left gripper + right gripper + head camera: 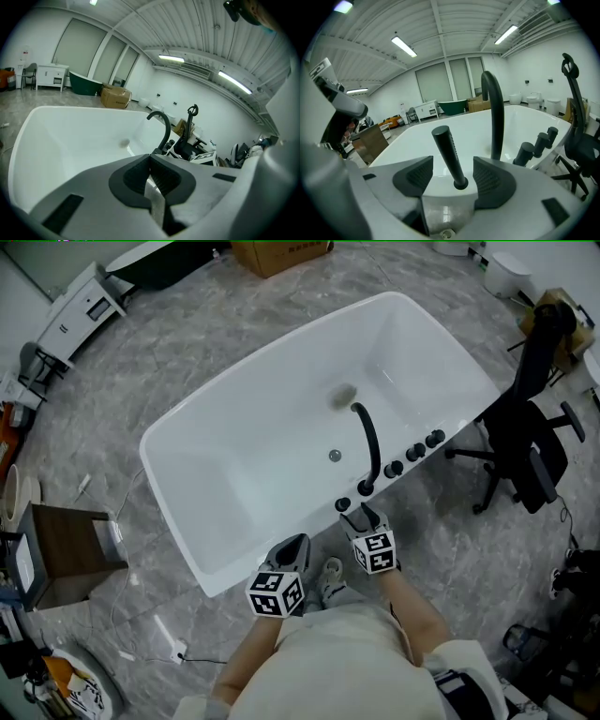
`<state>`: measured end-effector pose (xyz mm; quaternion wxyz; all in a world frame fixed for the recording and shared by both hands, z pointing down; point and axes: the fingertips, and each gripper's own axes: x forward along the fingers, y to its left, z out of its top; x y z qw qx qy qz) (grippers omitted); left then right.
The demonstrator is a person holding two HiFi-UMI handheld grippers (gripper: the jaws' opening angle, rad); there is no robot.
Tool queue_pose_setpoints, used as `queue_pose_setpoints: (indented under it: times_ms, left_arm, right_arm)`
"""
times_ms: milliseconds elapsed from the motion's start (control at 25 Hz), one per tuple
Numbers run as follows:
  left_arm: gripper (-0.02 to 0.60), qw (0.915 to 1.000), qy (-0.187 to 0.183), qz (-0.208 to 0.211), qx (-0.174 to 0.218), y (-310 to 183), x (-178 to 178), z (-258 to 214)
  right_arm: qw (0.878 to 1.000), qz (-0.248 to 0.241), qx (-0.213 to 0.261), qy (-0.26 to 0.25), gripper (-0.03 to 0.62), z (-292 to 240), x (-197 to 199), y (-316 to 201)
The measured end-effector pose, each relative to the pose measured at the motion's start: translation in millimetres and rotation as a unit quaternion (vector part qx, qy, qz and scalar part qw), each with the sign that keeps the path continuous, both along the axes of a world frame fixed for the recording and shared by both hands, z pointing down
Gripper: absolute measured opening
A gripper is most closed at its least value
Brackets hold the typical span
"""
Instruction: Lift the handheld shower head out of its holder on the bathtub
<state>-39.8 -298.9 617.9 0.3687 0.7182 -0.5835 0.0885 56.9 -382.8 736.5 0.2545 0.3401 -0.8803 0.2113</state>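
Note:
The black handheld shower head (pixel 449 157) stands tilted in its round holder on the rim of the white bathtub (pixel 234 427). It is a slim stick, seen from above as a small dark spot (pixel 343 505) on the near rim. My right gripper (pixel 452 165) is open, with a pad on each side of the stick and a gap to both. In the head view that gripper (pixel 361 515) sits right at the rim beside the holder. My left gripper (pixel 150 157) is shut with nothing in it, and hangs over the near rim (pixel 296 542) to the left.
A tall black arched spout (pixel 367 437) rises just beyond the shower head, with a row of black knobs (pixel 412 453) along the rim to its right. A black office chair (pixel 525 427) stands right of the tub. A wooden cabinet (pixel 66 554) stands at the left.

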Motion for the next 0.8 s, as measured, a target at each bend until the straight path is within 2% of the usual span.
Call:
queue_pose_setpoints:
  times_ms: [320, 600, 680, 720, 800]
  left_arm:
    - [0.02, 0.9993, 0.002, -0.028, -0.023, 10.9, -13.4, 13.0]
    - [0.02, 0.9987, 0.0, -0.037, -0.034, 15.8, -23.4, 20.0]
    - [0.02, 0.9987, 0.0, -0.037, -0.036, 16.6, -22.9, 22.4]
    - [0.02, 0.9987, -0.001, -0.036, -0.037, 17.1, -22.4, 23.1]
    - [0.02, 0.9987, 0.001, -0.035, -0.037, 18.2, -21.2, 23.2]
  right_arm:
    - [0.997, -0.038, -0.023, 0.058, 0.258, 50.3, -9.6, -10.4]
    - [0.995, -0.054, -0.031, 0.08, 0.253, 68.3, -21.9, -19.8]
    - [0.994, -0.06, -0.028, 0.087, 0.209, 69.9, -24.3, -20.7]
    - [0.994, -0.064, -0.024, 0.091, 0.15, 68.6, -26.1, -21.0]
    - [0.992, -0.069, -0.017, 0.1, 0.144, 65.1, -28.2, -20.8]
